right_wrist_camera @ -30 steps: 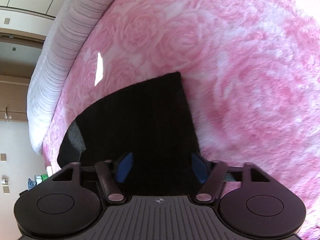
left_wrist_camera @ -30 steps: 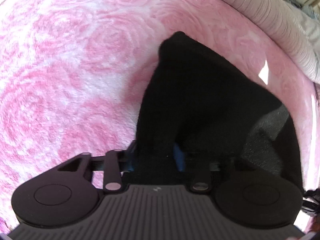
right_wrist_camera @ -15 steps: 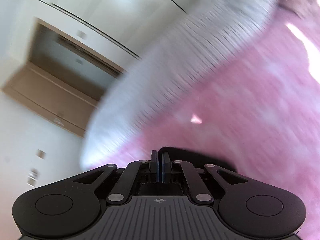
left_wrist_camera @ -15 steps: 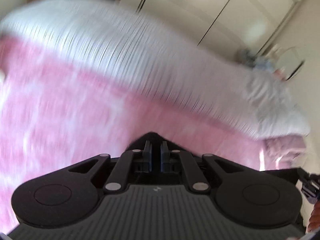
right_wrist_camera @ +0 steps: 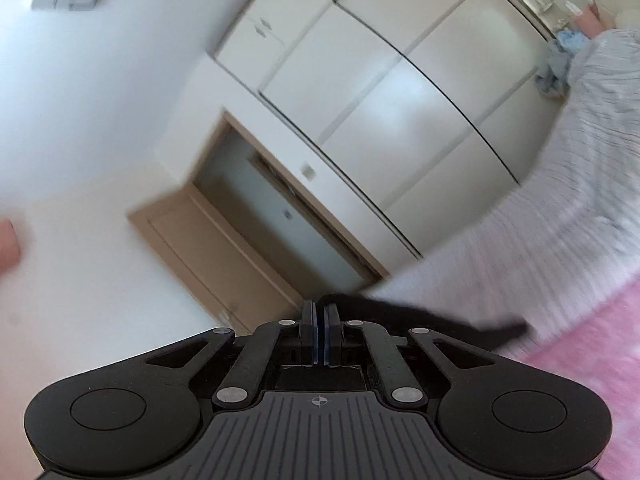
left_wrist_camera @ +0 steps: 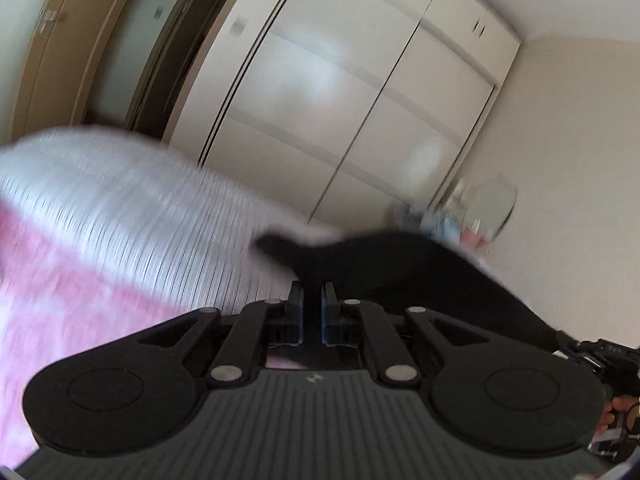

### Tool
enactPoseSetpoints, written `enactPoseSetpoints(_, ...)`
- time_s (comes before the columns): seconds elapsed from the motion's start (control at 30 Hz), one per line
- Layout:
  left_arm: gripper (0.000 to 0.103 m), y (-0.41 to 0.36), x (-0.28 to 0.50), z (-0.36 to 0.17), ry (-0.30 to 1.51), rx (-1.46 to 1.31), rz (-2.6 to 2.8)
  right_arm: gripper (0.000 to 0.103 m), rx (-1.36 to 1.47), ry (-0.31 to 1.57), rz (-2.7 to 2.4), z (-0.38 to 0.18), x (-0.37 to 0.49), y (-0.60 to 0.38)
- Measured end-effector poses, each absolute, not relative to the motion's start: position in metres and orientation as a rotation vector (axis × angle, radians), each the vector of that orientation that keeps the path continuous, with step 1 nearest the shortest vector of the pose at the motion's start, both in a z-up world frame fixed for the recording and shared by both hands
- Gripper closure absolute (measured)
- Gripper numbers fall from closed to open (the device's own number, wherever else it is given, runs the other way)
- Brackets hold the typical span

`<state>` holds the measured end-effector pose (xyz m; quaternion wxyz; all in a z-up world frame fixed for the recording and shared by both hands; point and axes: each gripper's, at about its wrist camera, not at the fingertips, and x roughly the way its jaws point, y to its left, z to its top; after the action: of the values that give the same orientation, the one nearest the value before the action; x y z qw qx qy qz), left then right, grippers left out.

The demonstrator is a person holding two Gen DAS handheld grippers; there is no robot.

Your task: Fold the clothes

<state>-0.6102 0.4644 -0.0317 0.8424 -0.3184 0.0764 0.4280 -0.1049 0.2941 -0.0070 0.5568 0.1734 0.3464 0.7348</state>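
Starting with the left wrist view: the left hand-held gripper has its jaws pinched on a fold of the black garment, which bunches up between the blue pads and then stretches off to the right of the gripper, sagging a bit, with one little corner flicking out to the left. It's up in the air here, above the pink blanket on the bed, not lying on it. The blanket sits lower left of the garment, and a white ribbed cover runs behind it, all pretty motion-blurred. Behind the garment is a wall of white wardrobe doors, with a brown door frame further left, and some blurry stuff plus a roundish mirror just above the garment's right end. At the far right edge, past the garment, there's a bit of the other device and fingers, too cut off to say much. In the right wrist view, the right hand-held gripper is pressed together on the garment's edge, with the black cloth trailing right from the jaws to a thin point. The doorway is up left of the garment, the wardrobe above it, the white cover and pink blanket to its right.
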Motion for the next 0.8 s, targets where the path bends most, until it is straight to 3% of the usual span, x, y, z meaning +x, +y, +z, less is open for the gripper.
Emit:
enactPoseSetpoints(0.17,0.096,0.426,-0.626,-0.106,0.458,-0.844,0.975,0.1,-0.173,1.142,1.466,-0.084,-0.109,0.236)
enactPoseSetpoints(0.27,0.096,0.414,-0.627,-0.149,0.662,-0.931,1.036,0.086,-0.426,1.235,1.213,-0.127,-0.107,0.213)
enactPoseSetpoints(0.33,0.095,0.407,-0.627,-0.178,0.8,-0.987,1.073,0.079,-0.425,1.271,1.158,-0.138,-0.102,0.207)
enactPoseSetpoints(0.4,0.09,0.417,-0.61,-0.182,0.821,-0.947,1.057,0.074,-0.404,1.273,1.162,-0.143,-0.103,0.218)
enactPoseSetpoints(0.47,0.077,0.428,-0.596,-0.188,0.817,-0.922,1.033,0.069,-0.424,1.247,1.196,-0.148,-0.109,0.235)
enactPoseSetpoints(0.63,0.067,0.457,-0.562,-0.203,0.838,-0.881,0.974,0.063,-0.508,1.207,1.286,-0.171,-0.13,0.28)
enactPoseSetpoints(0.8,0.066,0.501,-0.531,-0.238,0.906,-0.846,0.932,0.061,-0.621,1.201,1.333,-0.217,-0.143,0.313)
